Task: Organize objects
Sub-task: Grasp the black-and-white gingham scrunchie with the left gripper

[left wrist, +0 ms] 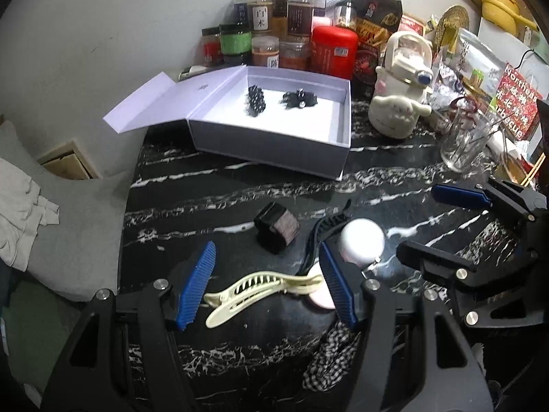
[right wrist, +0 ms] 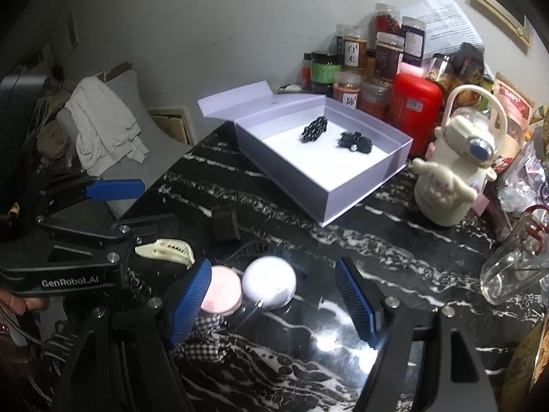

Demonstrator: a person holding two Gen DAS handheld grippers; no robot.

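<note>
Two black hair accessories [left wrist: 274, 100] in lilac box [left wrist: 271, 146]

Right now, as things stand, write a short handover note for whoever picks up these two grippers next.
Left gripper: open, over the cream hair clip, not gripping it.
Right gripper: open, with the white ball and pink round case between its fingers, neither gripped.
Done: two black hair accessories already lie in the open white box at the back of the table.
Left on the table: cream hair clip, black hair clip, dark block, white ball, pink round case, checkered fabric.
Likely next: close on the cream hair clip and carry it to the box.
</note>
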